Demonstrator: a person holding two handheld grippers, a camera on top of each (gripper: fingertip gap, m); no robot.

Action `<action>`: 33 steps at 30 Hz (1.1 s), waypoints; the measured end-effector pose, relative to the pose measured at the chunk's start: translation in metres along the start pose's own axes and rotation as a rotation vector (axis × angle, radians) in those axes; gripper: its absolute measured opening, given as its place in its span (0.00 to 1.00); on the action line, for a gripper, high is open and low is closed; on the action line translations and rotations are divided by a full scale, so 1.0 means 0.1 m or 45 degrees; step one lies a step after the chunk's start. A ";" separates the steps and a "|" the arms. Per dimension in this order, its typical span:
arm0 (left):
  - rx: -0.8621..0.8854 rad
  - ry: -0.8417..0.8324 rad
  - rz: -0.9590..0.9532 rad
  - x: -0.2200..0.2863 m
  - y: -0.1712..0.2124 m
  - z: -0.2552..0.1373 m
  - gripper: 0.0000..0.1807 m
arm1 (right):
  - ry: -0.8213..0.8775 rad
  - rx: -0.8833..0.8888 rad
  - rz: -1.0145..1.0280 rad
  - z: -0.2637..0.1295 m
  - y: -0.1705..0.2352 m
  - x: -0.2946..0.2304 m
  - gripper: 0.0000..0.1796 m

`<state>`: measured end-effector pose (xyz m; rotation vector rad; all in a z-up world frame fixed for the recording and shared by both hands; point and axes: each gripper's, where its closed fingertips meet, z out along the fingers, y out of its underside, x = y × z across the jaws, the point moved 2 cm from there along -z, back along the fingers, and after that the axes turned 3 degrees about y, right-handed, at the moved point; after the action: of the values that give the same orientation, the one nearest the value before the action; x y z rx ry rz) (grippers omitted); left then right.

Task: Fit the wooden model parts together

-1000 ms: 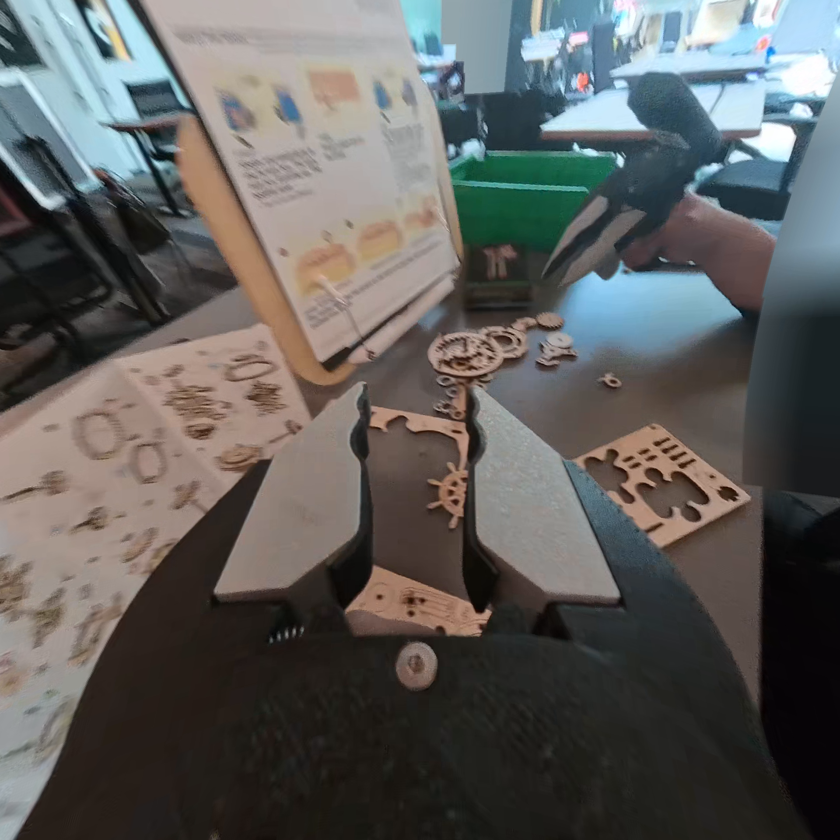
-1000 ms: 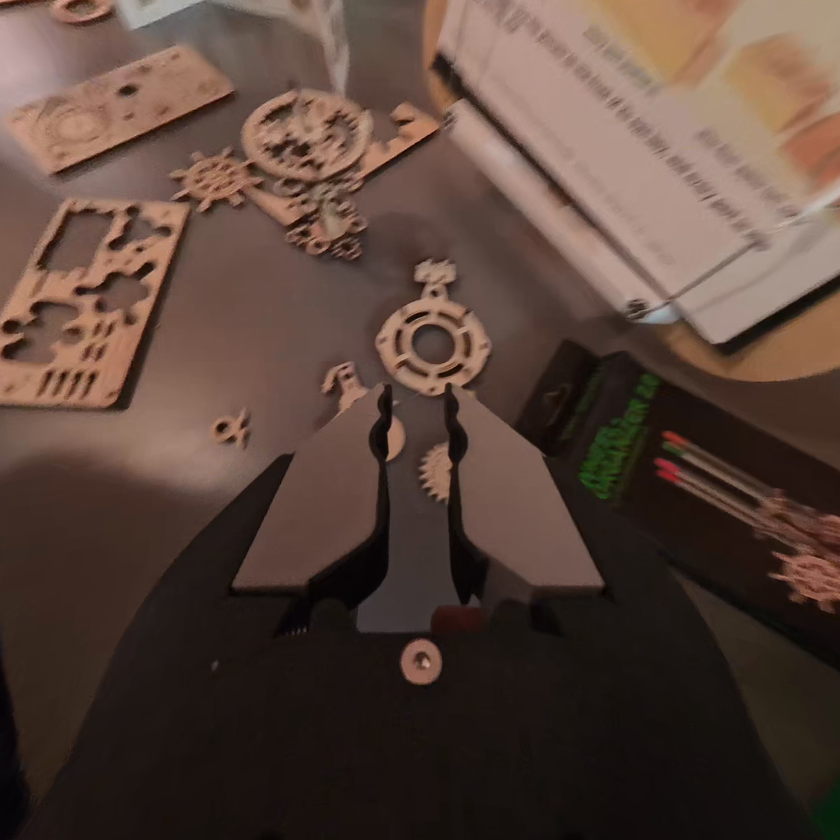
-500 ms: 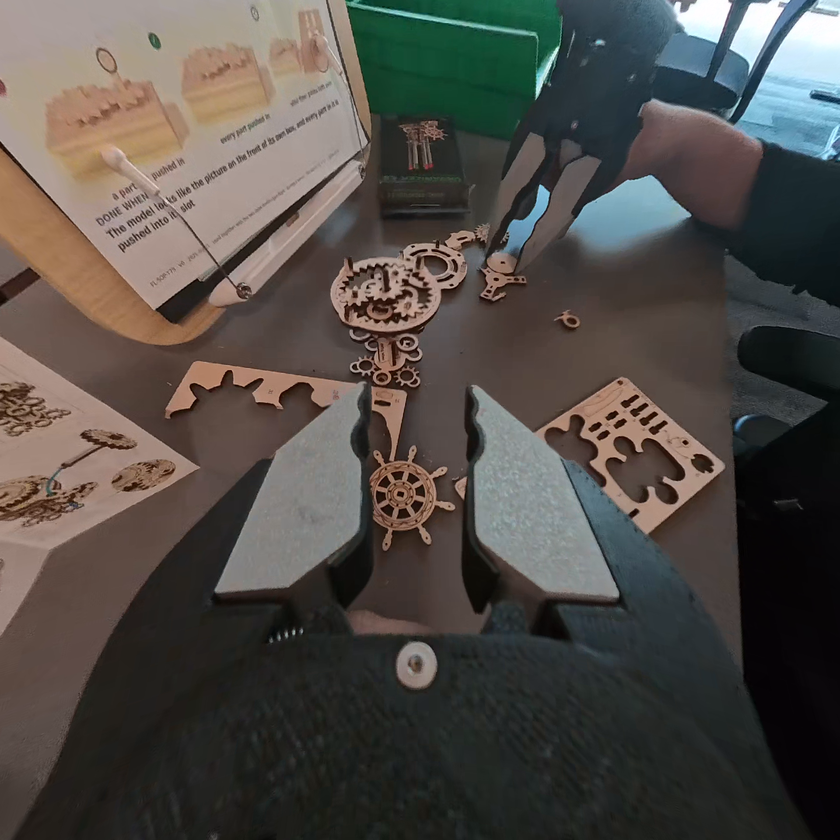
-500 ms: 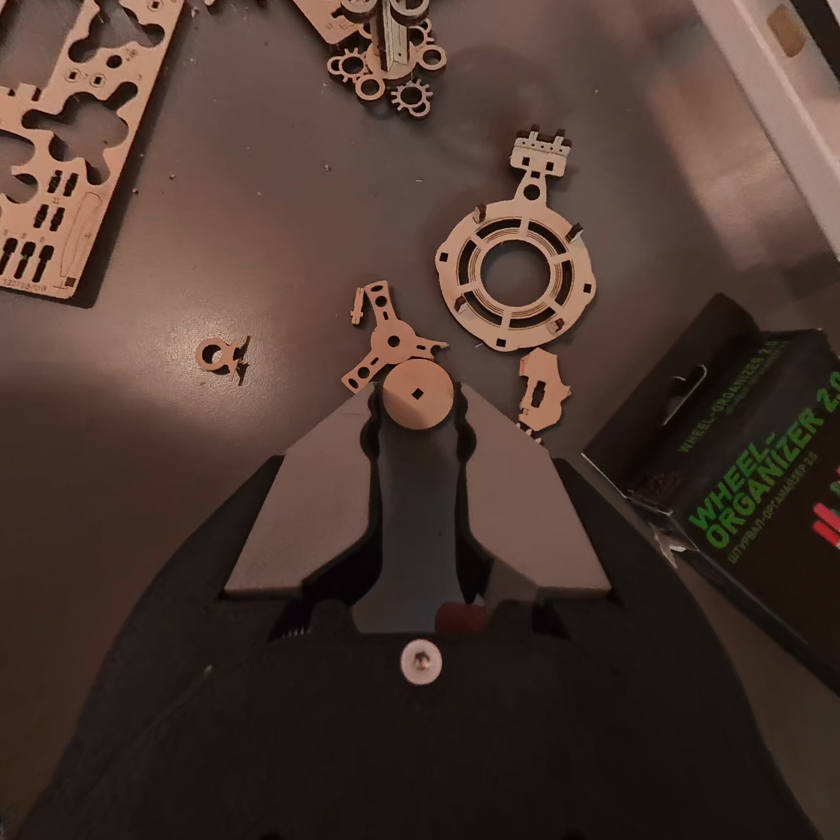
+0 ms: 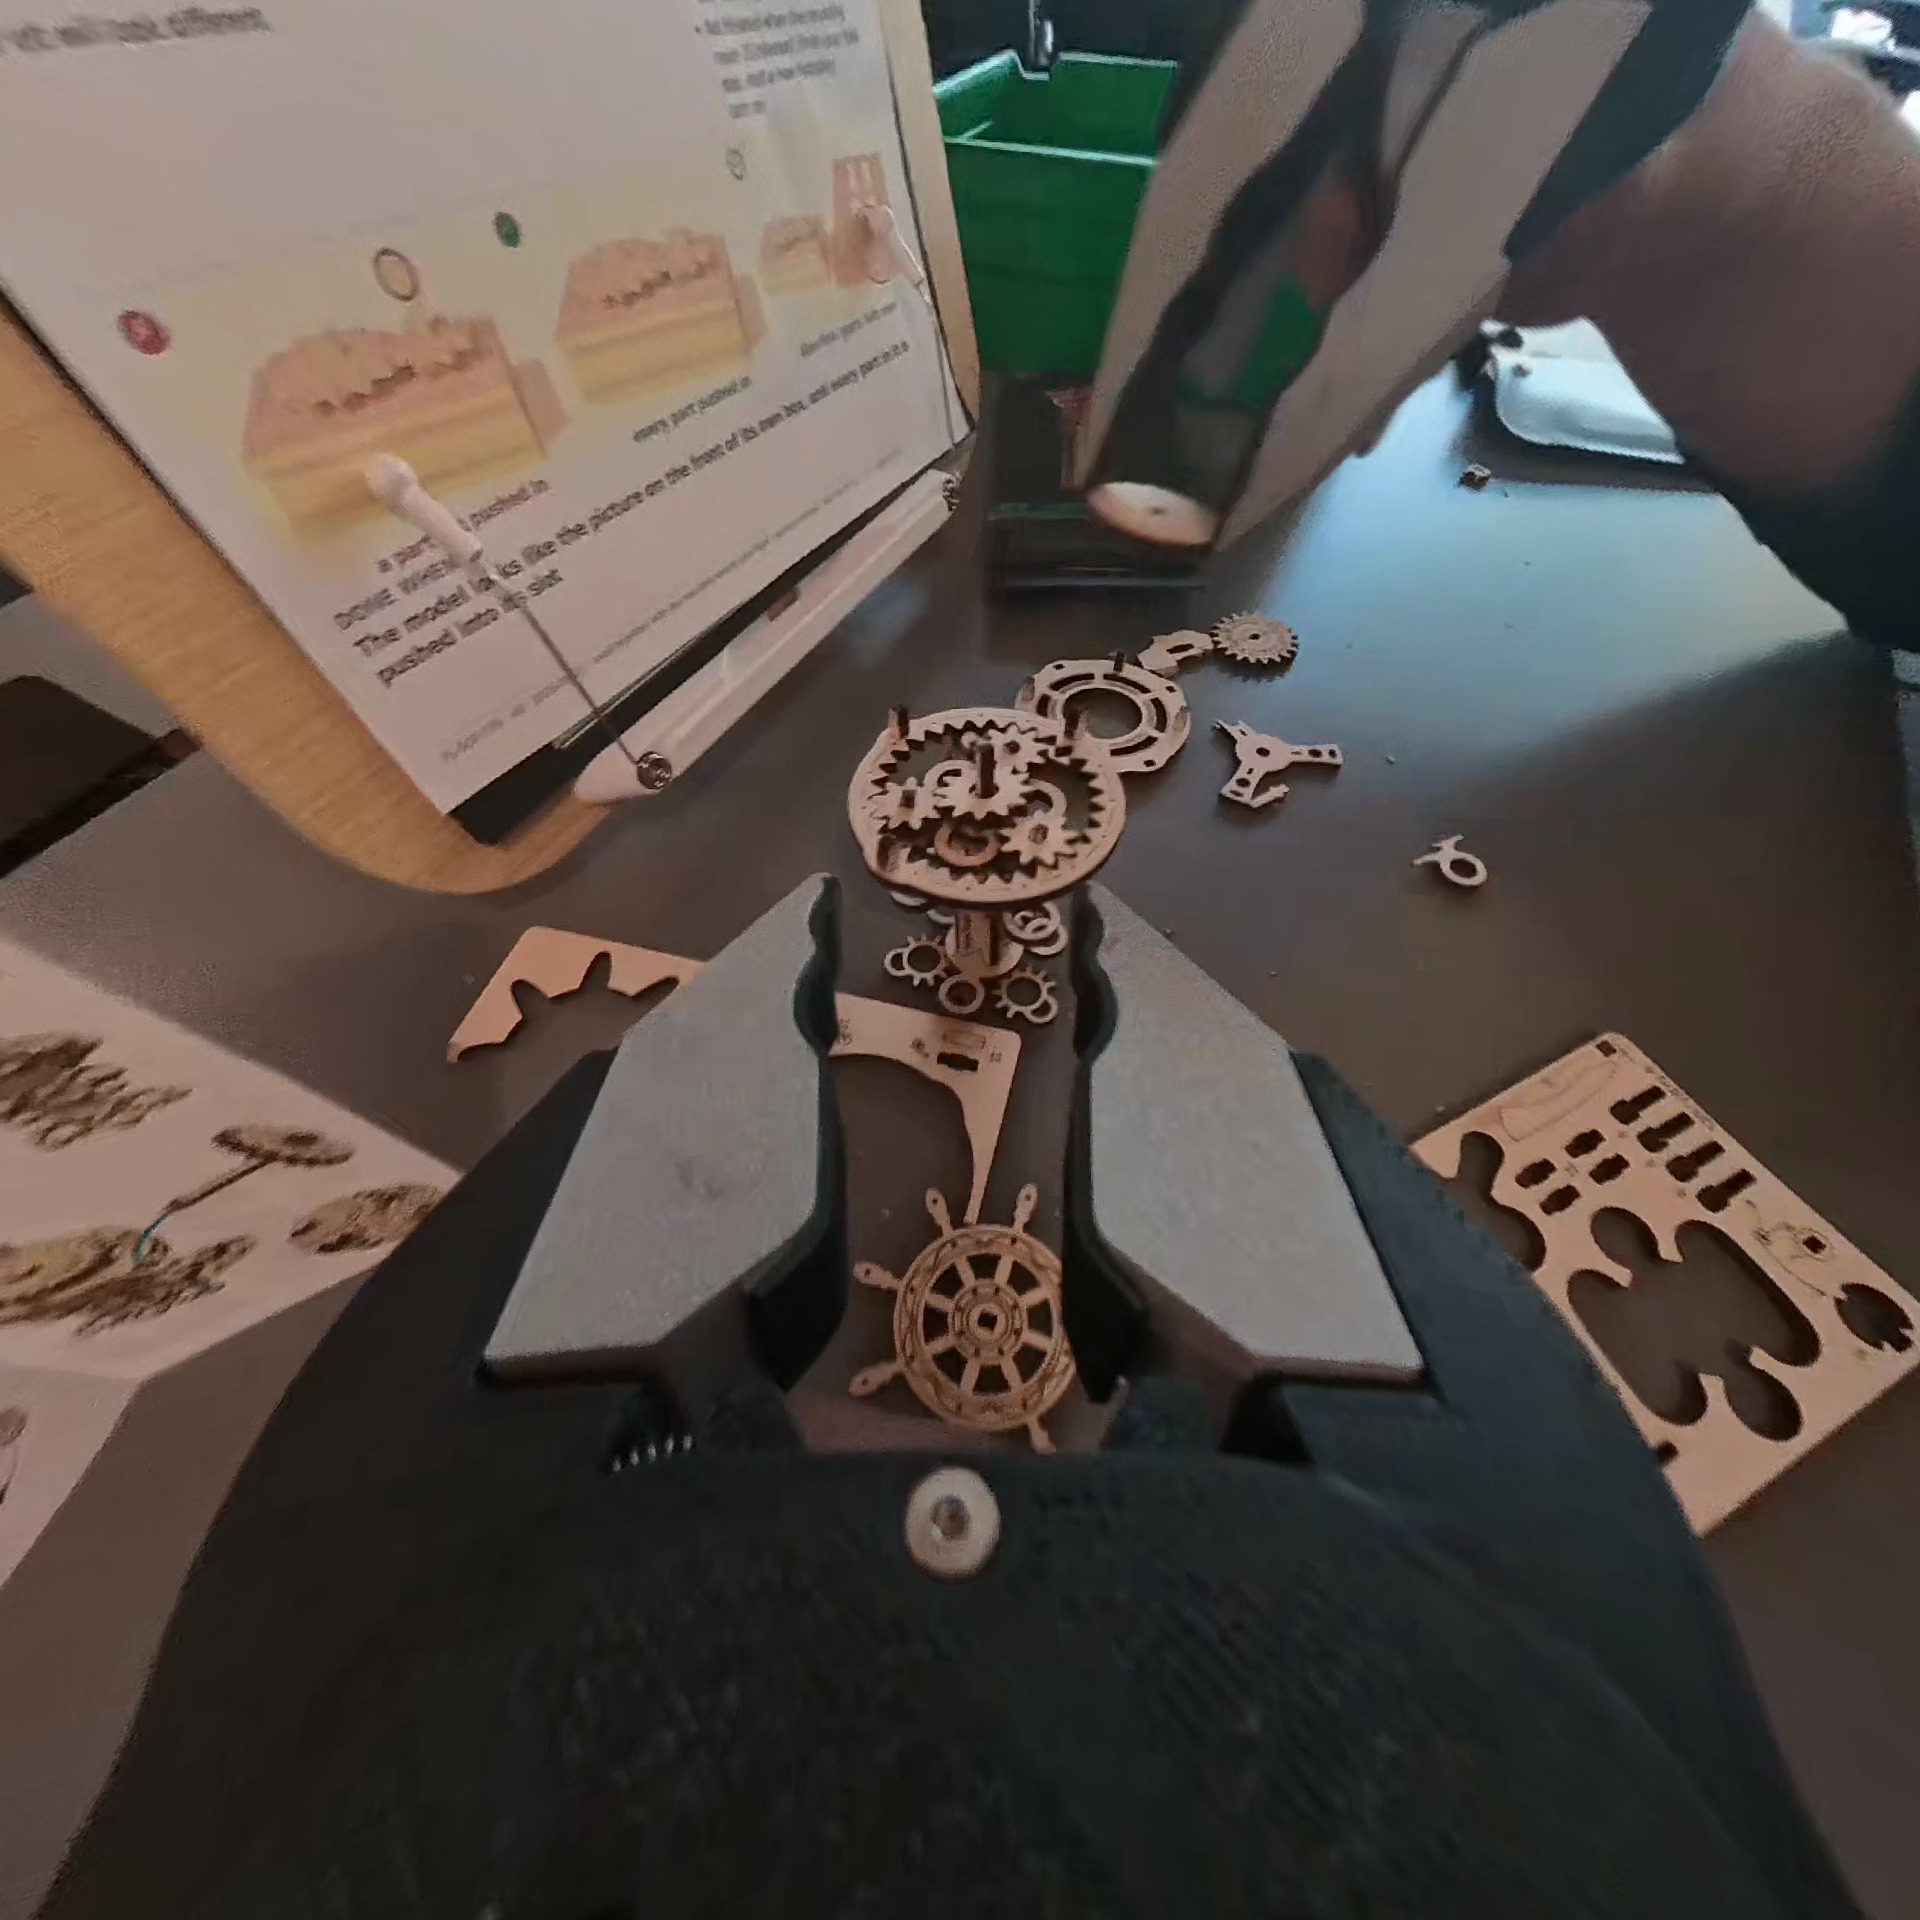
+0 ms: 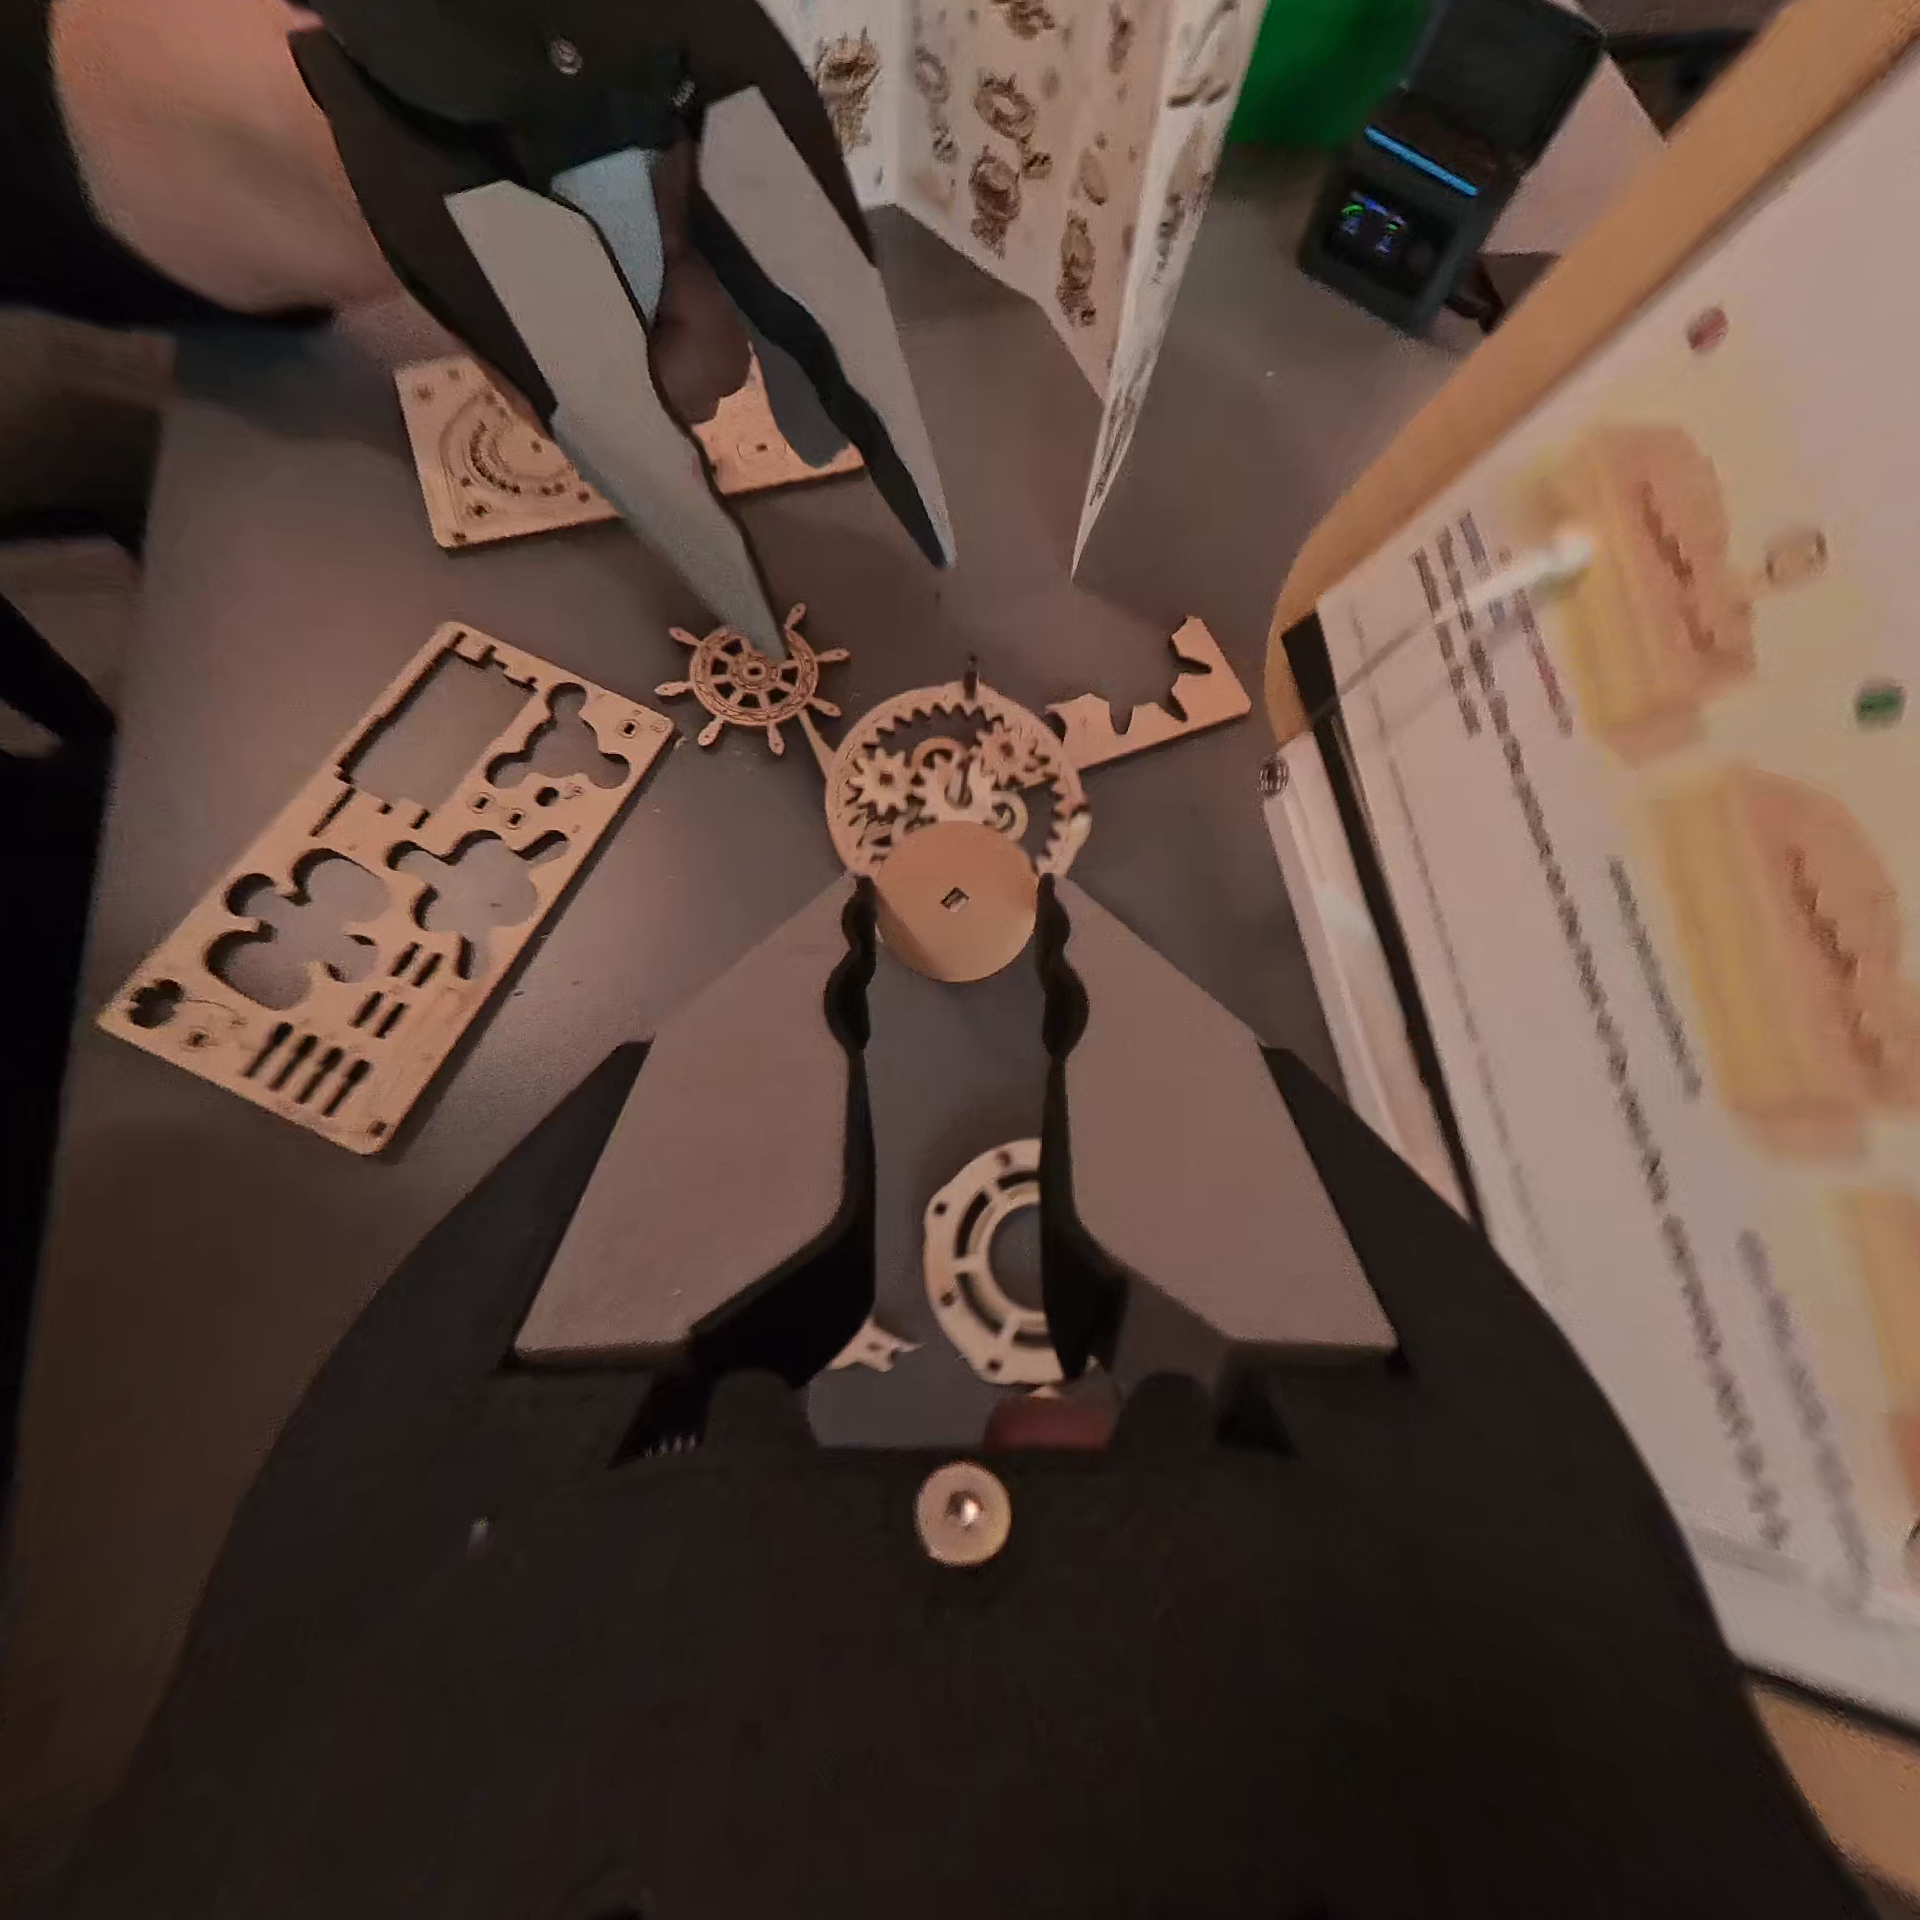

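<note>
- Right gripper (image 6: 951, 883) is clamping a small wooden disc (image 6: 956, 902) between its fingertips, lifted clear of the table (image 6: 644, 1039); the disc's flat face, with a square centre hole, is facing the right wrist camera
- Gear assembly (image 5: 985, 808) is lying on the table as the landmark: its round geared plate is facing upward, with thin pegs standing up from it and a stem of small rings running toward the left gripper (image 5: 951, 935)
- In the right wrist view the disc is overlapping the assembly's near edge; contact cannot be told
- Left gripper's jaws are standing apart, empty, just short of the assembly's ring end
- Ship's wheel part (image 5: 977, 1320) is lying flat between the left fingers, nearer the camera than the assembly
- Ring frame (image 5: 1107, 717) is lying just beyond the assembly, touching its rim
</note>
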<state>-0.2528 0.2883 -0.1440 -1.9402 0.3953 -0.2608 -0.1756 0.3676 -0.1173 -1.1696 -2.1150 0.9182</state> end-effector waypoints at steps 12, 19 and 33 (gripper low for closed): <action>0.014 0.033 0.023 -0.01 0.05 0.21 0.25 | -0.179 -0.148 -0.406 0.52 -0.14 -0.08 0.16; 0.024 0.122 -0.037 0.06 0.03 0.15 0.25 | -0.178 -0.173 -0.442 0.58 -0.12 -0.04 0.15; 0.022 0.059 0.052 0.09 0.09 0.20 0.24 | -0.196 -0.040 -0.277 0.33 -0.22 0.06 0.15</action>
<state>-0.2381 0.2988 -0.1600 -1.9098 0.4610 -0.2825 -0.2137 0.3542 -0.1198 -0.8851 -2.3324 0.9013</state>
